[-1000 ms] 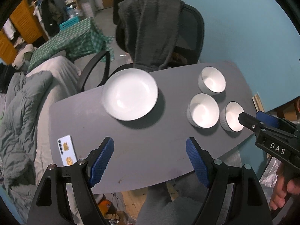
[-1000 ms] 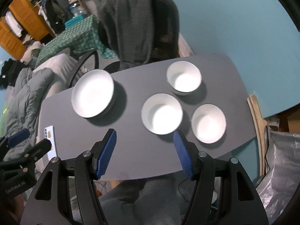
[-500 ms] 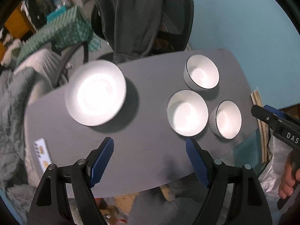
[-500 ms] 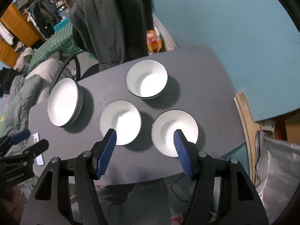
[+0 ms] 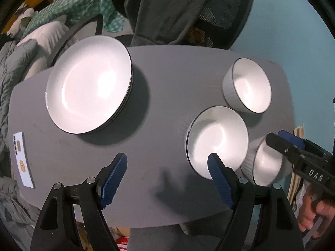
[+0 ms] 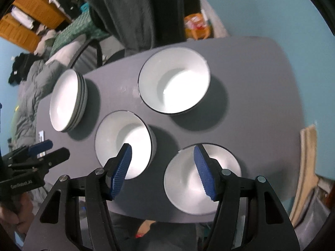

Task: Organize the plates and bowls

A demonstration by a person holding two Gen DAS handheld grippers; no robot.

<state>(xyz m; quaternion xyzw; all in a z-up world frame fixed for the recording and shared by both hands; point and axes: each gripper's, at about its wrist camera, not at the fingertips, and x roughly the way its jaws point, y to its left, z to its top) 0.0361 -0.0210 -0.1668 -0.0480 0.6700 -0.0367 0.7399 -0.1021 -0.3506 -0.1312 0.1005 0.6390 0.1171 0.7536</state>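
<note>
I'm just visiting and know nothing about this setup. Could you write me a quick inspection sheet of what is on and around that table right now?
Surface: grey table, rounded corners.
Job's things: stack of white plates on the left side; three white bowls on the right side, apart from each other: far bowl, middle bowl, near bowl.
Clutter: phone lying flat at the table's left edge.
Grippers: left gripper and right gripper both above the table, jaws open, holding nothing.
Cables: nothing seen.
Surroundings: office chair draped with a dark garment behind the table; blue wall; green checked cloth further back.
</note>
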